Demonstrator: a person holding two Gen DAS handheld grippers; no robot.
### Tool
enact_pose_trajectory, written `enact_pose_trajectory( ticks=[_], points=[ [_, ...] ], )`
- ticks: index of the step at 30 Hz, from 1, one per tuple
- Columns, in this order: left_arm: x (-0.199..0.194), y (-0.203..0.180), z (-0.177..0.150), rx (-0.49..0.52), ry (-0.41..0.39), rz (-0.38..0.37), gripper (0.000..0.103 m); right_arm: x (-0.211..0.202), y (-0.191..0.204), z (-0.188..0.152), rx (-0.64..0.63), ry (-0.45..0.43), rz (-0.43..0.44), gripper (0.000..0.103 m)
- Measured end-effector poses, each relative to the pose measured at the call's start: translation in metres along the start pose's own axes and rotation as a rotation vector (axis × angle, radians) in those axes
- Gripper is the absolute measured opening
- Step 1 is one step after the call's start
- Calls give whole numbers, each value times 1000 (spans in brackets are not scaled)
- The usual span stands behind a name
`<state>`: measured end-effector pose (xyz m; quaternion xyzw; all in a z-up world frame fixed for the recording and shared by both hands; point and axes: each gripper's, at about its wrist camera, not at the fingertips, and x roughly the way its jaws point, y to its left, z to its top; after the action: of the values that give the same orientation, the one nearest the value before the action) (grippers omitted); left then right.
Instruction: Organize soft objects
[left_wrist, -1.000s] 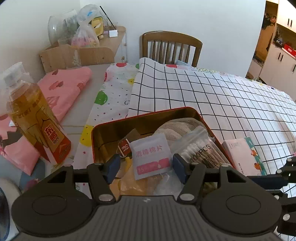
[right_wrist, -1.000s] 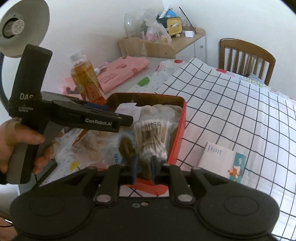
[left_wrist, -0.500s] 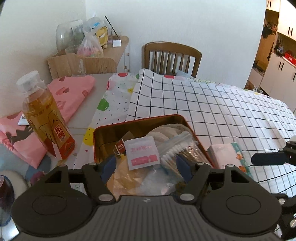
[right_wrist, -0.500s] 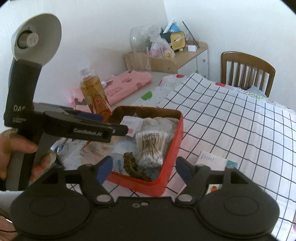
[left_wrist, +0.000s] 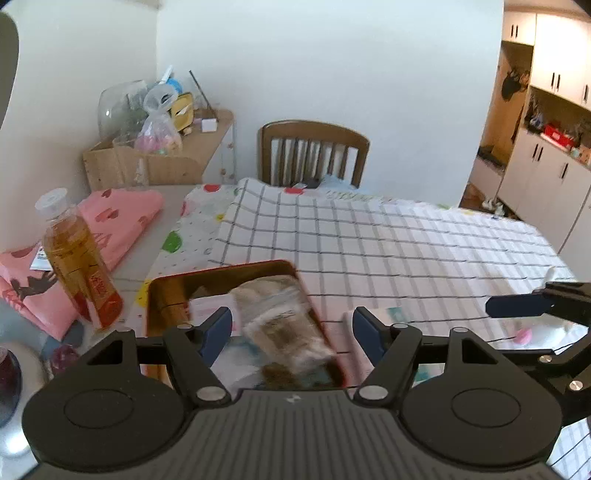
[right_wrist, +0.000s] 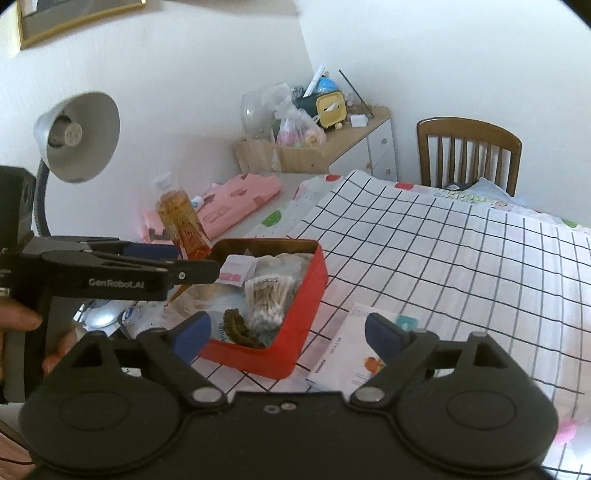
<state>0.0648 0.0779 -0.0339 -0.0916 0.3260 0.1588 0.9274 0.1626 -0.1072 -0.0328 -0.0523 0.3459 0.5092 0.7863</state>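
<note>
A red tin (right_wrist: 308, 295) sits on the checked tablecloth. It holds a bag of cotton swabs (right_wrist: 267, 299), a white alcohol-pad packet (right_wrist: 236, 271), pale gauze and a dark brown bundle (right_wrist: 240, 326). My right gripper (right_wrist: 288, 332) hovers above the tin's near corner; its jaws are opening wide and nothing is between them. My left gripper (left_wrist: 291, 332) is open and empty above the blurred tin (left_wrist: 221, 269). In the right wrist view the left gripper (right_wrist: 184, 262) reaches in over the tin's left side, held by a hand (right_wrist: 22, 321). A tissue pack (right_wrist: 354, 350) lies right of the tin.
A bottle of amber tea (left_wrist: 77, 266) stands left of the tin beside folded pink cloth (left_wrist: 118, 221). A desk lamp (right_wrist: 77, 136) leans over the left edge. A wooden chair (left_wrist: 314, 151) and a cluttered shelf (left_wrist: 159, 147) stand at the far side.
Both grippers have pulled back and up from the tin. The right jaws went from nearly shut at the cotton swab bag to wide apart; the bag stays in the tin.
</note>
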Motion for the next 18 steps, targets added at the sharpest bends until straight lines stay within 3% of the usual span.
enact_pose_trajectory(
  ticks=[11, 18],
  points=[
    [-25, -56, -6, 4, -49, -65, 73, -60, -25, -11, -23, -118, -56, 95],
    [-36, -87, -11, 20, -76, -89, 79, -86, -40, -22, -5, -174, -85, 98]
  ],
)
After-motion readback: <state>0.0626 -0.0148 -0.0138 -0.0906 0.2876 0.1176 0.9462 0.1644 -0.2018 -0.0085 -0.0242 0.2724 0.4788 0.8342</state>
